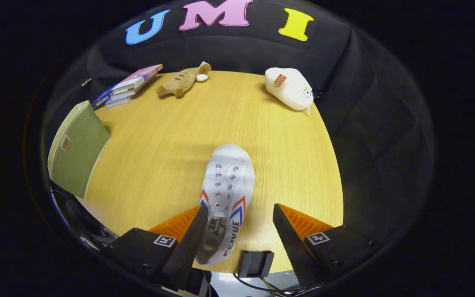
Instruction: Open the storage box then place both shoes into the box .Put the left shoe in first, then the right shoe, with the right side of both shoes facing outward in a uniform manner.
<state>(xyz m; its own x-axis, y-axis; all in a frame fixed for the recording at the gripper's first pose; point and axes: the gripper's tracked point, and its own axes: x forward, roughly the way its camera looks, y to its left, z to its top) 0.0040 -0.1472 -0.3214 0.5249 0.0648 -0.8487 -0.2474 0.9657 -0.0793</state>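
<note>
A white canvas shoe (226, 194) with red and blue side stripes lies on the wooden table (171, 136), toe pointing away from me. Its heel end sits between my fingers, close against the left finger (188, 239). My gripper (237, 225) is open, with a wide gap, and the right finger (289, 237) stands apart from the shoe. A green storage box (78, 148) with a pale rim stands at the table's left edge, beyond and left of the fingers.
Stacked books (128, 84) lie at the far left corner. A brown plush toy (182, 80) rests at the far edge, and a white plush toy (289, 88) at the far right. A small dark block (256, 264) sits at the near edge between the fingers.
</note>
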